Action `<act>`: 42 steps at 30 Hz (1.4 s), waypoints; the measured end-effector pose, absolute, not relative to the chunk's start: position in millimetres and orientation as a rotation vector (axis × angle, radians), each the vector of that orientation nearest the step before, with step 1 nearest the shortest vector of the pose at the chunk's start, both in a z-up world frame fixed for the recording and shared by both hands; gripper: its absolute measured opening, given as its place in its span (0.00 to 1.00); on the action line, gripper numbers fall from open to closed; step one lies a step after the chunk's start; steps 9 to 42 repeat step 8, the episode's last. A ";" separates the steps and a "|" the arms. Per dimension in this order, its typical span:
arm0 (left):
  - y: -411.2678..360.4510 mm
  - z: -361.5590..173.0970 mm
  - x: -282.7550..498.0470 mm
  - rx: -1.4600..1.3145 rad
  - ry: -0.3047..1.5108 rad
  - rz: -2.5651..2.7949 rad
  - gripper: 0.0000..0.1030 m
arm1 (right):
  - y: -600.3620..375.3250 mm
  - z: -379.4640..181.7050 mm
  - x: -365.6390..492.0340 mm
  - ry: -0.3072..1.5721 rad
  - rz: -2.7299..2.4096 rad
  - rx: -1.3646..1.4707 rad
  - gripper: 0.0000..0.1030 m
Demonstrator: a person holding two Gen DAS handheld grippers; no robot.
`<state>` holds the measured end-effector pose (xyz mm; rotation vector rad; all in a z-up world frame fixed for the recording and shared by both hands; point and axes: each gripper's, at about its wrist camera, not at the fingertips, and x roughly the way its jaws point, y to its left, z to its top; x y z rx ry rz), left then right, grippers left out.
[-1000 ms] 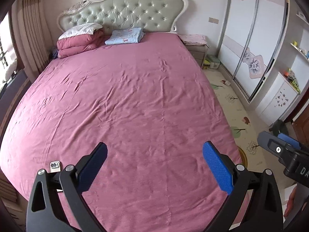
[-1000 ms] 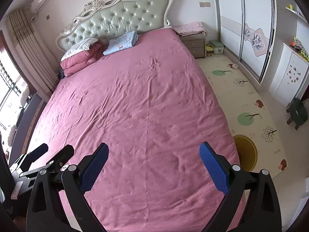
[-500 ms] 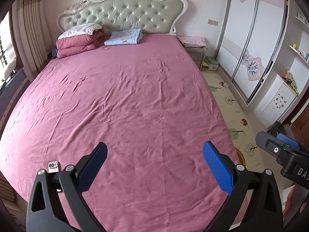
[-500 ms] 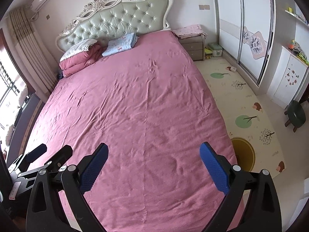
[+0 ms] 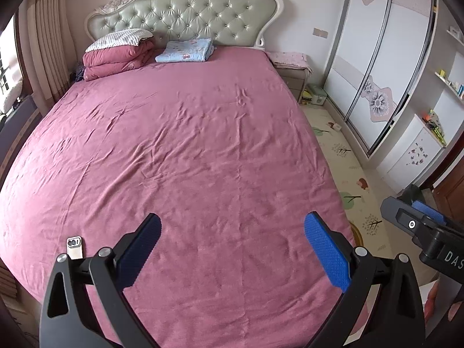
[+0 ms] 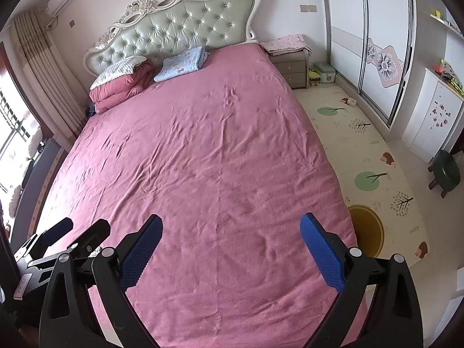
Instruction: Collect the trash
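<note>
Left wrist view: left gripper (image 5: 232, 243) spread wide, empty; no trash on the bed (image 5: 203, 145); small floor scrap (image 5: 336, 126) lies at two o'clock, nearer the right gripper (image 6: 230, 242), also wide apart.

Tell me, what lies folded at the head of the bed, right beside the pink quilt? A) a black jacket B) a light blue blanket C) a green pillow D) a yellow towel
B: a light blue blanket lies folded in front of the padded headboard, next to the folded pink quilt.
</note>
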<state>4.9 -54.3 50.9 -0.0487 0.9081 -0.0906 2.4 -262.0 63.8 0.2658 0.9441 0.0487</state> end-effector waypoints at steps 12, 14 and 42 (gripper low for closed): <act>-55.3 50.5 5.7 -0.049 0.906 -0.084 0.96 | -262.9 62.9 1.4 0.940 0.047 0.266 0.89; -55.3 50.5 5.7 -0.049 0.906 -0.084 0.96 | -262.9 62.9 1.4 0.940 0.047 0.266 0.89; -55.3 50.5 5.7 -0.049 0.906 -0.084 0.96 | -262.9 62.9 1.4 0.940 0.047 0.266 0.89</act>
